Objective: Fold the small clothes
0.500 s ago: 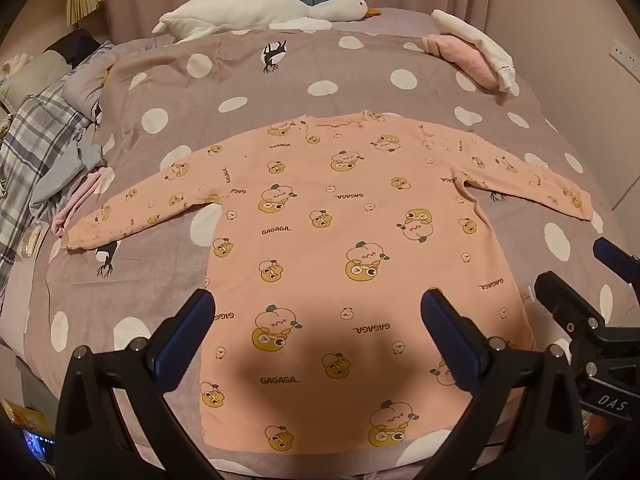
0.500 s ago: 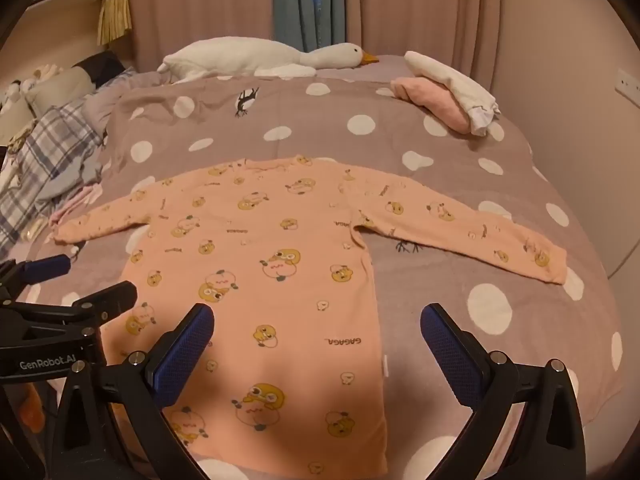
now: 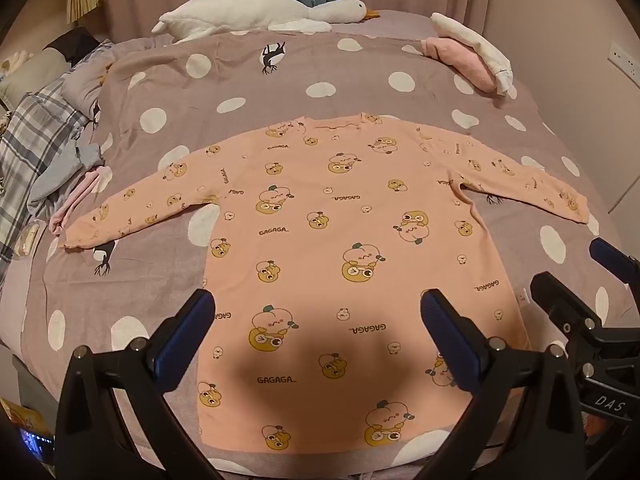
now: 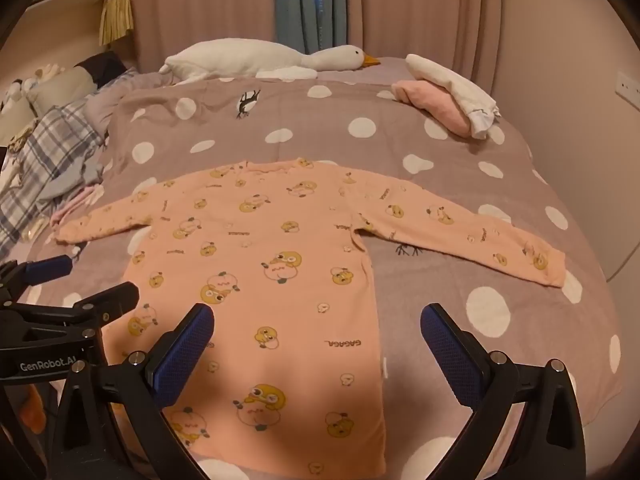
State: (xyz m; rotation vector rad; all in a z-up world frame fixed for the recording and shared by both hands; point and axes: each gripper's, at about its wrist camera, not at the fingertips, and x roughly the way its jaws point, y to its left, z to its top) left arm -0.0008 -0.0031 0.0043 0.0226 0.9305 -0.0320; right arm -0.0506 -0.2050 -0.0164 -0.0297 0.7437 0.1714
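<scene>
A small peach long-sleeved shirt (image 3: pixel 340 240) printed with cartoon ducks lies flat on the bed, both sleeves spread out sideways, collar toward the far side. The same shirt (image 4: pixel 264 264) fills the middle of the right wrist view. My left gripper (image 3: pixel 318 320) hovers open above the shirt's lower half with nothing between its blue pads. Over the shirt's right hem edge my right gripper (image 4: pixel 318 332) also stands open and empty. Each gripper shows at the edge of the other's view.
The bed wears a mauve cover with white dots (image 3: pixel 224 80). A white goose plush (image 3: pixel 260 10) lies at the far end. Folded pink and white clothes (image 3: pixel 472 52) sit far right. A plaid cloth and loose garments (image 3: pixel 44 148) pile along the left edge.
</scene>
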